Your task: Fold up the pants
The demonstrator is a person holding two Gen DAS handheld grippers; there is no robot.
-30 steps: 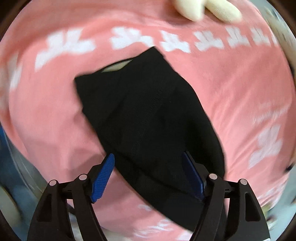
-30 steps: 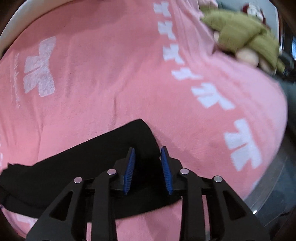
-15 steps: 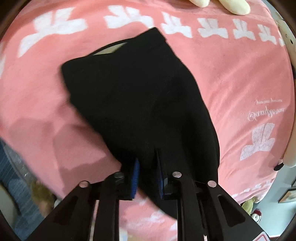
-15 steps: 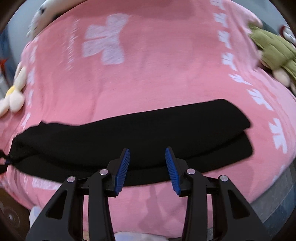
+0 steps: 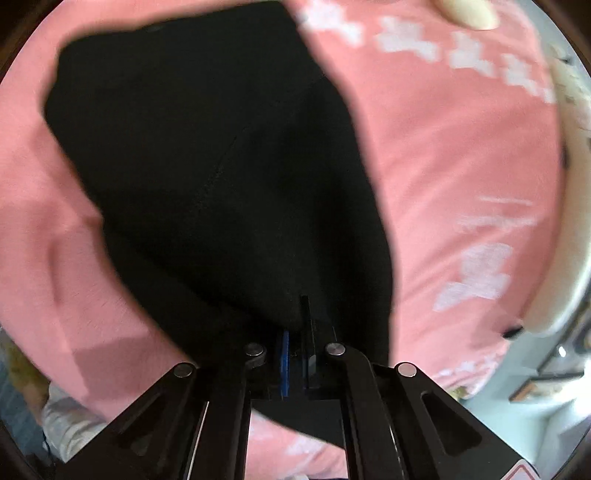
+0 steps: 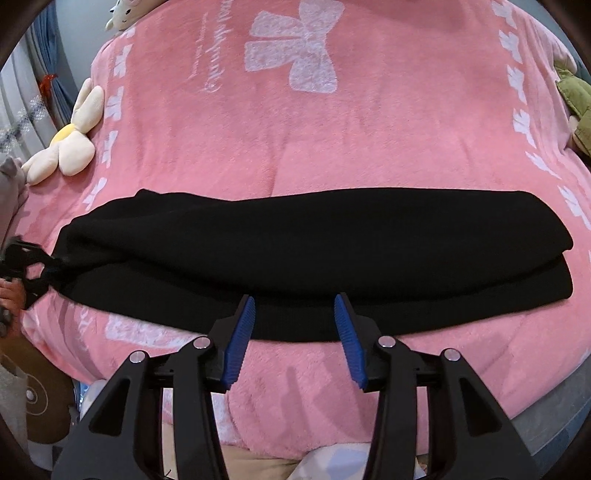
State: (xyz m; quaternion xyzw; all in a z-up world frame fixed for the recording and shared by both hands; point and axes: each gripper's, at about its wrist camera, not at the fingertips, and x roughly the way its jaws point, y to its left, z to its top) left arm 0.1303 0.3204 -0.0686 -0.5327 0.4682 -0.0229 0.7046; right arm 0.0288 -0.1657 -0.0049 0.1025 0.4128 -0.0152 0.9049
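Black pants (image 6: 314,251) lie folded lengthwise in a long band across a pink blanket (image 6: 295,140). My right gripper (image 6: 293,325) is open and empty, its blue pads at the pants' near edge around the middle. My left gripper (image 5: 295,354) is shut on the pants (image 5: 221,166) at their near end, cloth pinched between the pads. The left gripper also shows at the left edge of the right wrist view (image 6: 26,266), at the pants' left end.
A flower-shaped plush (image 6: 70,144) lies at the blanket's left side. A green plush (image 6: 576,99) sits at the right edge. A white plush (image 6: 123,11) is at the far left corner. The bed's front edge runs just below my right gripper.
My left gripper has closed on the pants' end and stays shut. My right gripper has let go, opened wider and pulled back toward the pants' middle.
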